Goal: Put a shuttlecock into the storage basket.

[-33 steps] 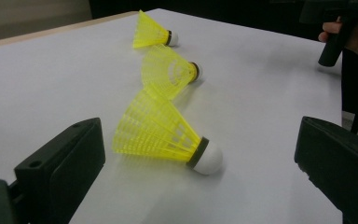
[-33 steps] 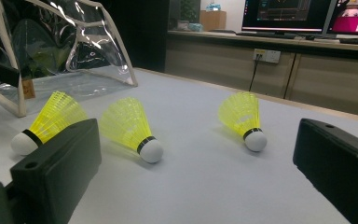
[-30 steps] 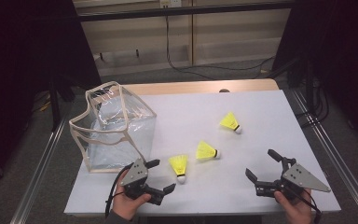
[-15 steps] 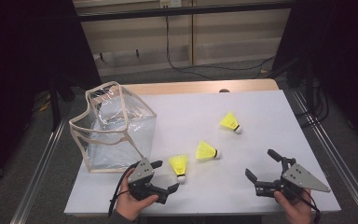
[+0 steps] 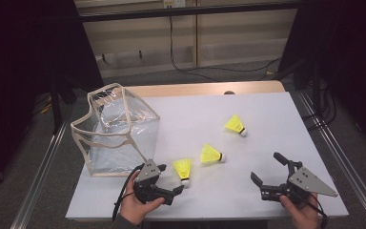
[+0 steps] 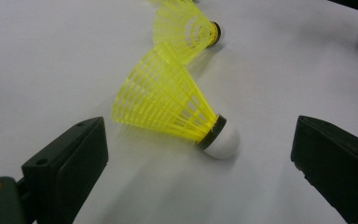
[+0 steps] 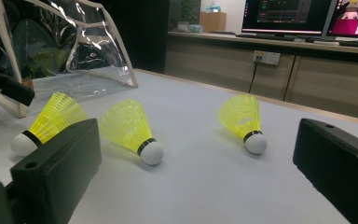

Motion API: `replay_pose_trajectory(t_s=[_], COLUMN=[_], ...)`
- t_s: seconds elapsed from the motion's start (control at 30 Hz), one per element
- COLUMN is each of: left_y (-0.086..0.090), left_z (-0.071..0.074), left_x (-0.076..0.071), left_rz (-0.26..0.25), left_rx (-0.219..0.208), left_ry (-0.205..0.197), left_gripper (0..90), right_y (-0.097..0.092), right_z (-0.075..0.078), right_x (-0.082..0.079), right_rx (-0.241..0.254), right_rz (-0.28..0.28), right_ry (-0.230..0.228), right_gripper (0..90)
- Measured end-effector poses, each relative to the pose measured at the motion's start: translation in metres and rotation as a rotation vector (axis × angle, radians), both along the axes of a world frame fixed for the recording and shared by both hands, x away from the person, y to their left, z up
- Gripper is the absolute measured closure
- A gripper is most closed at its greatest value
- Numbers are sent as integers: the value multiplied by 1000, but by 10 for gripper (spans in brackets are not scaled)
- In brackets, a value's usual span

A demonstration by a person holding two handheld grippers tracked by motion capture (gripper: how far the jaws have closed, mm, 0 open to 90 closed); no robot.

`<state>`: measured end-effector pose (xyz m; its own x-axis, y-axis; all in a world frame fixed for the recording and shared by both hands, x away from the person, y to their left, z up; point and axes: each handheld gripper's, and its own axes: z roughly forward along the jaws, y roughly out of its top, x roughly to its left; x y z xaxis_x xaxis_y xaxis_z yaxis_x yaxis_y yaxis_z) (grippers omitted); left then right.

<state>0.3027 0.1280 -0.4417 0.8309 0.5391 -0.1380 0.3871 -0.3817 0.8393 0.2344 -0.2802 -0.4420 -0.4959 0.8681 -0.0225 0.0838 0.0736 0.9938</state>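
Presently my left gripper (image 5: 170, 183), jaws spread wide, brackets the nearest shuttlecock (image 6: 175, 109) lying centre frame on the table (image 5: 267, 119); closing comes next, judged; right gripper (image 5: 271, 172) idles agape.

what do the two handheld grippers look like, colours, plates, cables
Both are black with two blocky jaws. The left gripper carries a small grey plate on top and trails a black cable. The right gripper carries a larger grey three-cornered plate with small holes, and a black cable too.
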Motion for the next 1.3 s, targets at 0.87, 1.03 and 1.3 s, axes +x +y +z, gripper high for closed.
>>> replay_pose_trajectory(t_s=[0.87,1.03,1.3], left_y=[-23,-29,-35], left_z=[0,-1,-2], left_x=[7,8,12], left_rz=[53,57,79], left_rx=[143,155,185], left_ry=[62,88,109], left_gripper=[80,89,99], right_y=[0,0,-1], right_z=[1,1,1], right_x=[0,0,0], right_rx=[3,3,4], right_rz=[-4,-4,-6], right_ry=[-8,-7,-11], right_gripper=[7,7,7])
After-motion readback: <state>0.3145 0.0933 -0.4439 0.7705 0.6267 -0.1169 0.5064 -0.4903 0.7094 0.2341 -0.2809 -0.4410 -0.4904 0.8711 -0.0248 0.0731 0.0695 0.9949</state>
